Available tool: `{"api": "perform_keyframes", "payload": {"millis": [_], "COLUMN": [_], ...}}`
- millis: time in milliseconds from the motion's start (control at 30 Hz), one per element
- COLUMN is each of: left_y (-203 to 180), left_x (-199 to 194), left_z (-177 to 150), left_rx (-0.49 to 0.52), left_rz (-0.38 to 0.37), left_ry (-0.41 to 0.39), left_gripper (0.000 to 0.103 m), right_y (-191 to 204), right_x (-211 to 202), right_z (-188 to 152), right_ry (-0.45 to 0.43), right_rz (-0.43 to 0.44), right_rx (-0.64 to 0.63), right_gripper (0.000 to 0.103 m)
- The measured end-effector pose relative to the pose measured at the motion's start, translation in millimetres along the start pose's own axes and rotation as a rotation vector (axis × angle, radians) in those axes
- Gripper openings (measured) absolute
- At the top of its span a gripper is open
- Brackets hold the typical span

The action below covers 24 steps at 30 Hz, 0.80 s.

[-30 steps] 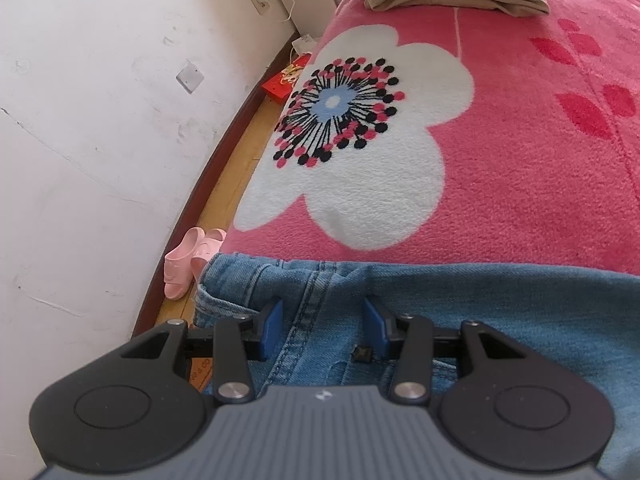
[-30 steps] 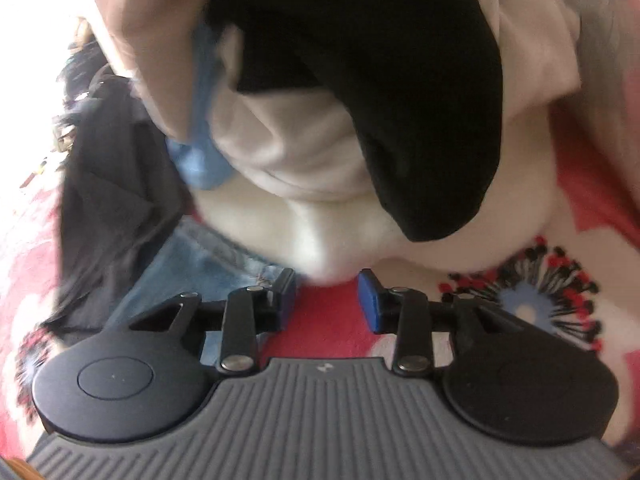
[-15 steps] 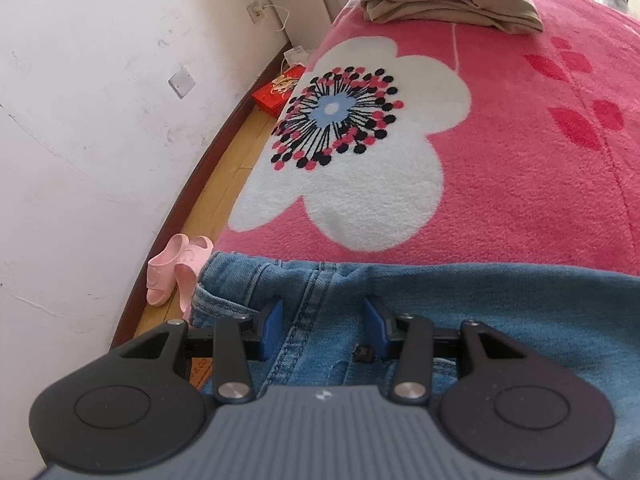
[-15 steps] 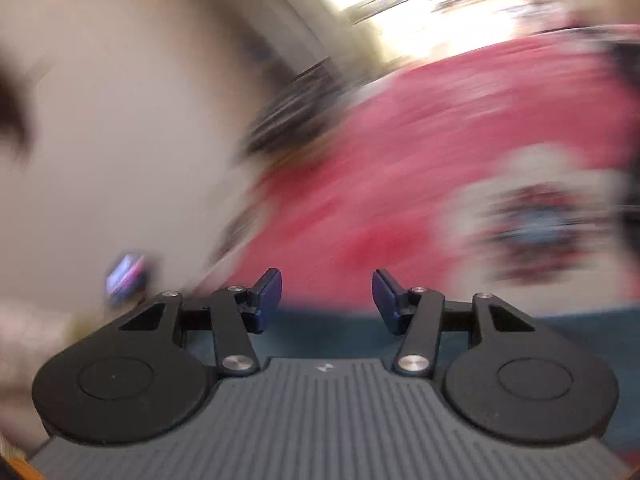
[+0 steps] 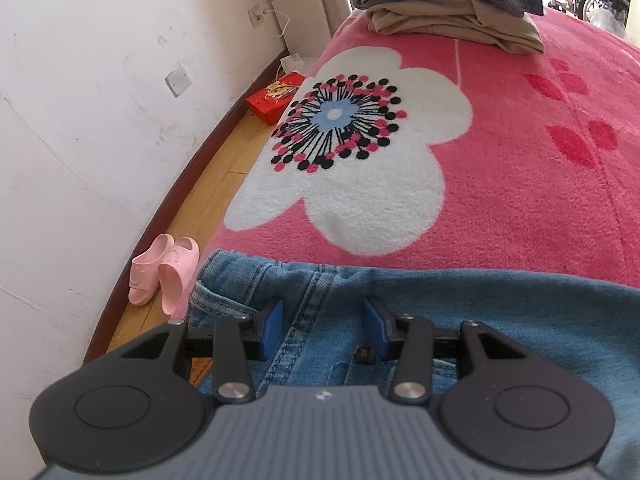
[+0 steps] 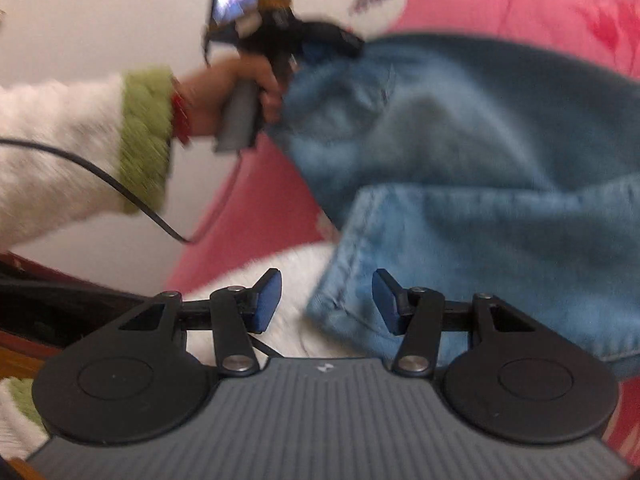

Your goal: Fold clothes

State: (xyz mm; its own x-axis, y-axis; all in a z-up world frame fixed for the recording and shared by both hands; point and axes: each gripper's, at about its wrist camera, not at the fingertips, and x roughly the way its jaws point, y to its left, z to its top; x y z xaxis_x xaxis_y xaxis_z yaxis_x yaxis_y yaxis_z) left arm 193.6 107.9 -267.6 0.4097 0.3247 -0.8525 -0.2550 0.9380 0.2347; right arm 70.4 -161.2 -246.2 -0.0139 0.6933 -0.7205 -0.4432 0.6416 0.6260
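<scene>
Jeans: the blue denim jeans [image 5: 460,312] lie spread on the pink fleece blanket with a big white flower [image 5: 500,184], waistband end at the blanket's edge, right by the floor.
Left gripper: the left gripper [image 5: 323,322] sits over the waistband, a stitched seam running up between its blue pads [image 5: 271,328]; the fingers stand apart and I can't make out either pad pressing the cloth.
Left gripper, from the other side: in the right wrist view it shows up blurred at the denim's far corner [image 6: 320,46], with a hand [image 6: 236,92] wrapped round its grey handle and a white fuzzy sleeve with a green knitted cuff [image 6: 144,136] behind it.
Right gripper: the right gripper [image 6: 326,300] hangs over a hemmed edge of the jeans [image 6: 460,248]; its jaws have just been opening and now stand spread, the hem between them but touched by neither pad.
Stack: a folded pile, plaid cloth on top of tan cloth [image 5: 448,8], rests at the blanket's far end.
Floor: a pair of pink slippers [image 5: 164,274] and a red box [image 5: 276,98] lie on the wooden strip along the white wall [image 5: 80,120].
</scene>
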Motion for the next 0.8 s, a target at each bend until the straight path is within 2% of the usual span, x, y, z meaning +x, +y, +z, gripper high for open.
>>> {"api": "perform_keyframes", "payload": {"millis": [100,167,233,333,400,500,600,667,767,800], "left_y": [0,0,0,0,0,0,-1,-2,-5,-6], "left_x": [0,1,1,2,2,1,1,1,0,0], "left_z": [0,0,0,2,3,3,4,4,4,4], "left_rx": [-0.006,-0.007,-0.006,-0.007,-0.005,0.003,0.008,0.009,0.014,0.018], "left_rz": [-0.001,0.0,0.002,0.001,-0.001,-0.001,0.002,0.008,0.023,0.027], "left_ry": [-0.003,-0.005,-0.003,0.006,0.012,0.018,0.02,0.02,0.018,0.019], "left_gripper": [0.046,0.046,0.046,0.046,0.046,0.046,0.046,0.046,0.046,0.046], "right_y": [-7,-9,-17,-40,-62,-97,-127,-148,-187,-203], "right_x": [2,-2,-15,-54,-104,-200,-292,-337,-371,-376], "right_z": [-2,-1,0,-1,-7,-31,-71,-105,-158,-175], "right_ry": [0.007,-0.005,-0.045,-0.157,-0.288,-0.509,-0.688,-0.768,-0.837,-0.835], "right_rz": [-0.002,-0.017,-0.046,-0.096,-0.15,-0.234,-0.375,-0.483,-0.682,-0.763], "right_rx": [0.036,0.057,0.091,0.18,0.249,0.371,0.458,0.528,0.599,0.634], "right_gripper": [0.044,0.015,0.009,0.009,0.008,0.008,0.008,0.008,0.009,0.011]}}
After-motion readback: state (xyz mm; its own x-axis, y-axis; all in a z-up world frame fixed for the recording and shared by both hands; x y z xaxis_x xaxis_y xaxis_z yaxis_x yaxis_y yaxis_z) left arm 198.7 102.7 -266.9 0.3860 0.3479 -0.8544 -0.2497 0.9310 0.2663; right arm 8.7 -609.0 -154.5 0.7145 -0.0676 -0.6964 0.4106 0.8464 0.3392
